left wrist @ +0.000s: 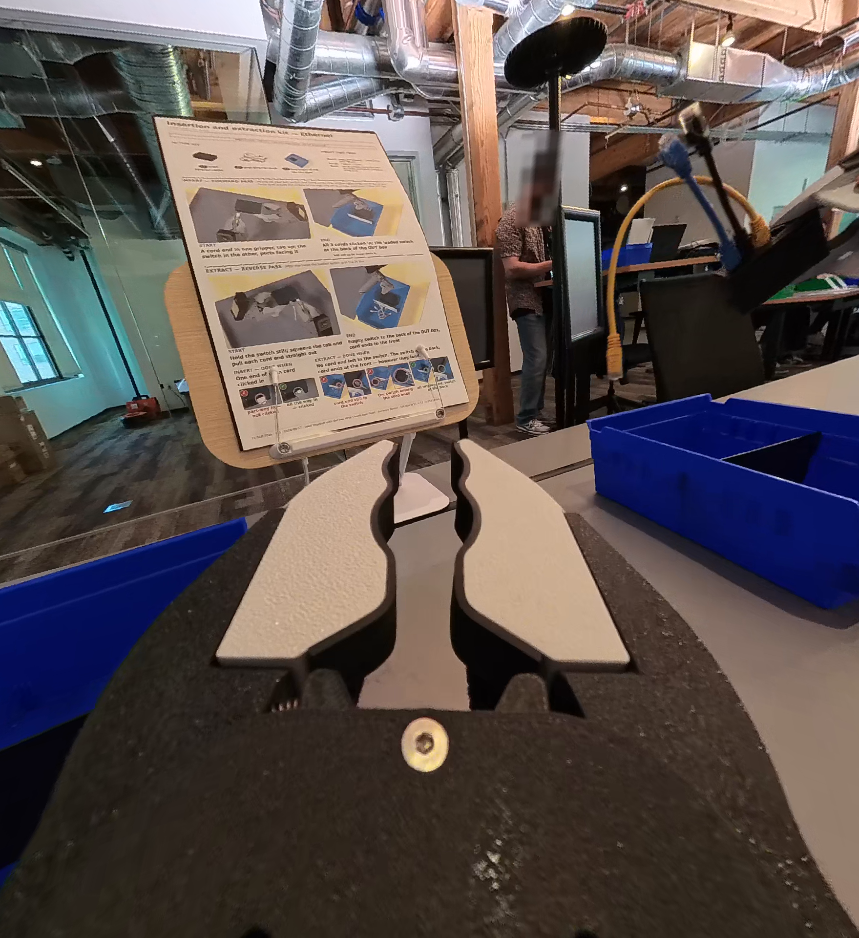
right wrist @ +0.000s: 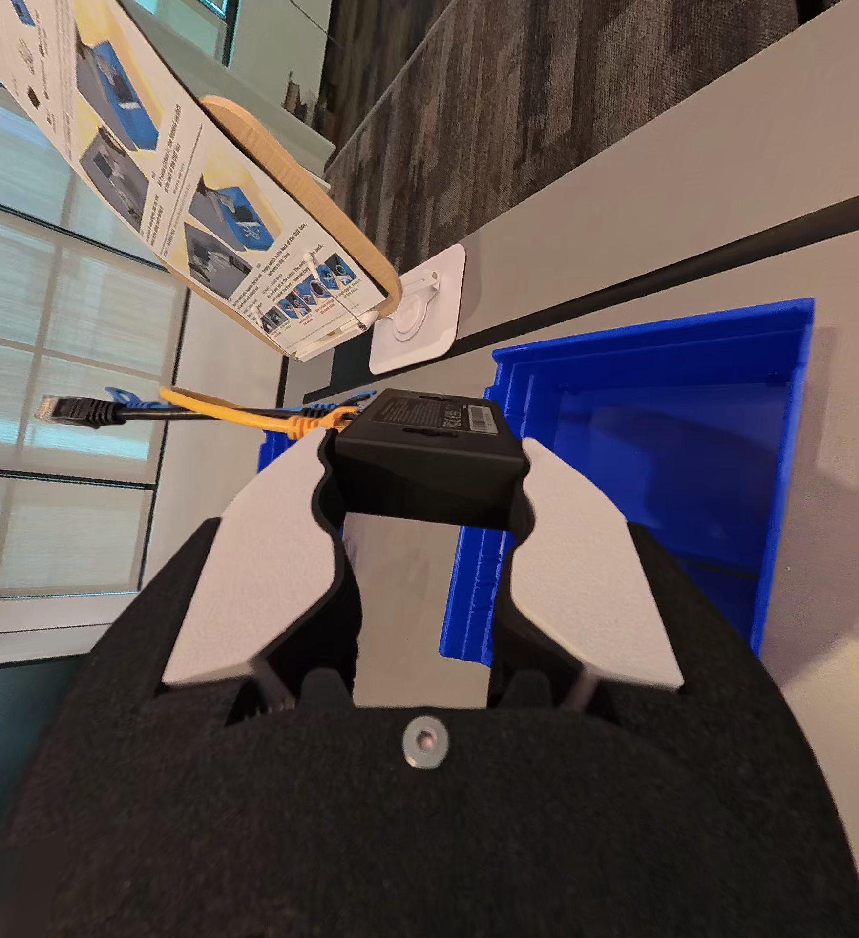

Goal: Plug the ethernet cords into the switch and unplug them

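The left gripper (left wrist: 423, 487), grey-plated fingers on a black foam-faced body, is standing at lower centre of the left wrist view with its jaws parted by a narrow gap and nothing between them. It is pointing toward the printed instruction sheet on a wooden stand (left wrist: 310, 284). To its right on the grey table (left wrist: 797, 710), an open blue plastic bin with a black divider (left wrist: 721, 507) is sitting just beside the line of travel.

At upper right of that view, the small black rectangular network switch (left wrist: 777, 264) is hanging in the air, well apart from the left gripper, above it and to its right. The right gripper (right wrist: 424, 472) is clamping the switch across its body. A yellow ethernet cord (left wrist: 625, 238), a blue ethernet cord (left wrist: 696, 198) and a black ethernet cord (left wrist: 716, 182) are each seated in the switch, long axes running away from the ports, free ends dangling.

By judgement, the unplugging is falling to the empty left gripper, which must rise rightward. The air between is open; the bin rim and looping yellow cord are the snag risks.
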A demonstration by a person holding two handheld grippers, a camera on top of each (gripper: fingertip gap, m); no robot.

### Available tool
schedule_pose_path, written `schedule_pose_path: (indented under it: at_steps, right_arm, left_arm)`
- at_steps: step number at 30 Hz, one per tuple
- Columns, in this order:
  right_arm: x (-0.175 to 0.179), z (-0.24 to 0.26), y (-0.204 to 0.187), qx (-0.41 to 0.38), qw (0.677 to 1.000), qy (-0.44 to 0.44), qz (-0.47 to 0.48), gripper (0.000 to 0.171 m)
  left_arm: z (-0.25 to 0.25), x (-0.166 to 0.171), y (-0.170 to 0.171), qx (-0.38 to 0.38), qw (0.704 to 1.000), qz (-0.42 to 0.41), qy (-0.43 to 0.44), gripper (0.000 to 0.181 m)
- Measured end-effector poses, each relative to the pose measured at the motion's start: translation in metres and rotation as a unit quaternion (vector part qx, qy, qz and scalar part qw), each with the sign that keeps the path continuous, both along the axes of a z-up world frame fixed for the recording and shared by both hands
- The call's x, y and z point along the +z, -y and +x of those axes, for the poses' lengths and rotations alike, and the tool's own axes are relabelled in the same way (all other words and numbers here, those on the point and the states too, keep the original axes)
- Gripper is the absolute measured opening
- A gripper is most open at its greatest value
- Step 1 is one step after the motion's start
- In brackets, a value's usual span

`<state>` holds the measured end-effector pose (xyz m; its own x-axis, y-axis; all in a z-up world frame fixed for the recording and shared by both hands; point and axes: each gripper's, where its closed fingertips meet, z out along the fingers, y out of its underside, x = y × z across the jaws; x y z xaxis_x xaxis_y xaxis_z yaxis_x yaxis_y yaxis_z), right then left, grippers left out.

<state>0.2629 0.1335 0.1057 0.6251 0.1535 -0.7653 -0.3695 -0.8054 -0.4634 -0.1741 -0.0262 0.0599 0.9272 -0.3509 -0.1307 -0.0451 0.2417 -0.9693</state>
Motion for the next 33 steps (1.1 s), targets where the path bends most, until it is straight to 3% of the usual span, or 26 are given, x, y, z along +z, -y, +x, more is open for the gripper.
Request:
schedule_pose_path:
  at_steps: [11, 33]
  right_arm:
    - [-0.022, 0.026, -0.001, 0.002, 0.996, -0.091, 0.011, 0.063]
    - [-0.081, 0.064, -0.021, -0.022, 0.999, -0.01, -0.046, 0.062]
  left_arm:
    - [0.007, -0.008, -0.004, 0.002, 1.0, -0.007, -0.022, 0.018]
    - [0.02, -0.021, -0.007, 0.002, 0.998, -0.016, -0.068, 0.018]
